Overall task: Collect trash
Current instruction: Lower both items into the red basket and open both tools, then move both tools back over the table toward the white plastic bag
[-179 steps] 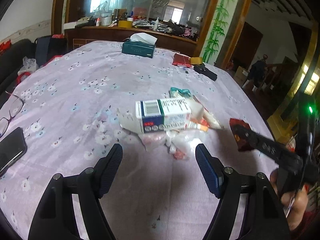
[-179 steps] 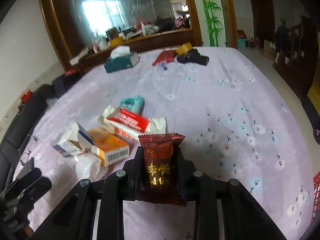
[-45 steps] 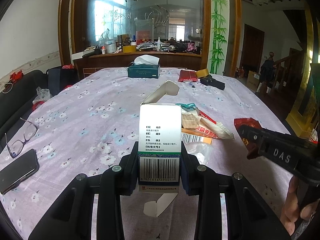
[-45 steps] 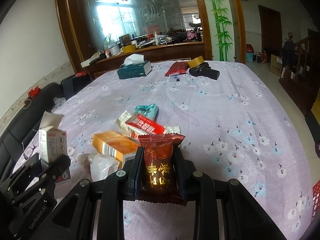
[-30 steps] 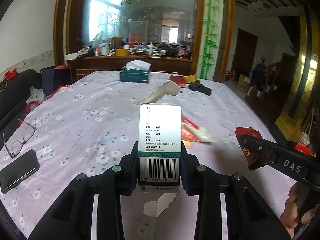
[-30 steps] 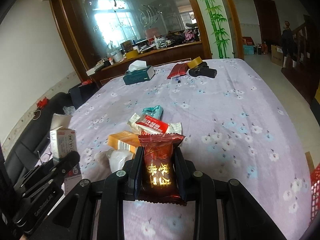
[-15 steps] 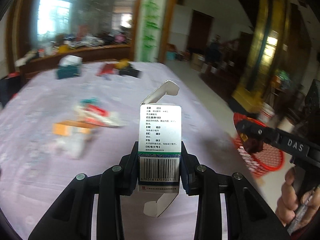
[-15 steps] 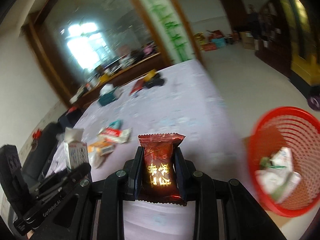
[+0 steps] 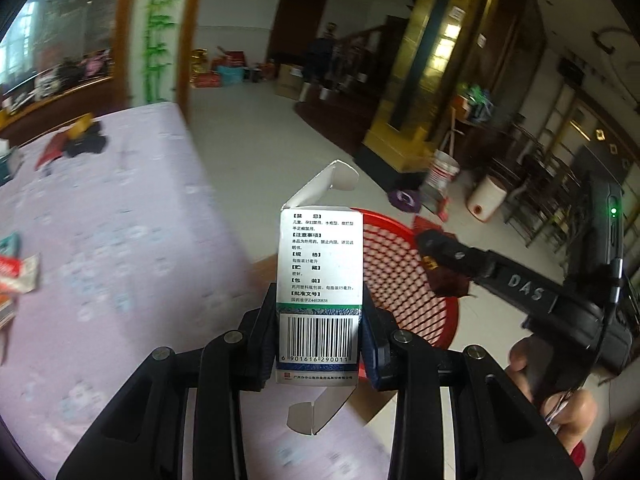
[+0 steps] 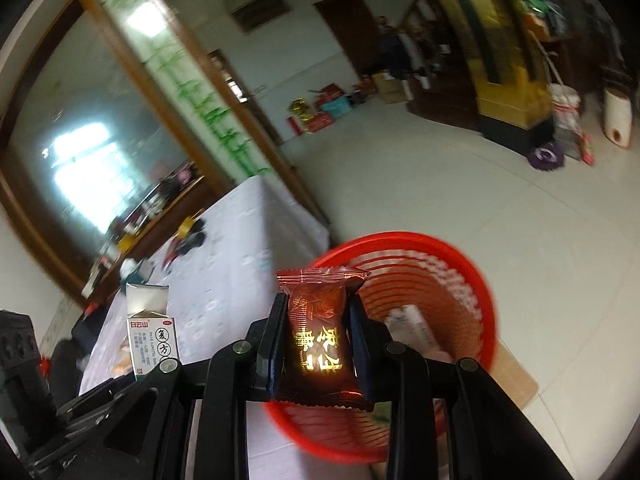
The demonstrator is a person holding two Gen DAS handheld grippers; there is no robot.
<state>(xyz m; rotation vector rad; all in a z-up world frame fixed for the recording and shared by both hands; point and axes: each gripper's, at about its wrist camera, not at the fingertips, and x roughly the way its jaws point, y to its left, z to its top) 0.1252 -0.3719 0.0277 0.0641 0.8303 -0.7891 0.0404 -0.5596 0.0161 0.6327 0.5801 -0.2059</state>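
1. My left gripper (image 9: 320,336) is clamped on the white medicine box (image 9: 320,280), upright, flap open.
2. My right gripper (image 10: 316,344) is clamped on the dark red snack packet (image 10: 318,340).
3. Both are in front of the red mesh basket (image 10: 460,280) on the floor.

The carton (image 9: 320,280) is white with black print, a green band and a black barcode. The snack packet (image 10: 318,340) is dark red with gold characters. The basket (image 10: 460,280) is bright red mesh. The table (image 9: 120,220) cloth is pale lilac with white flowers.
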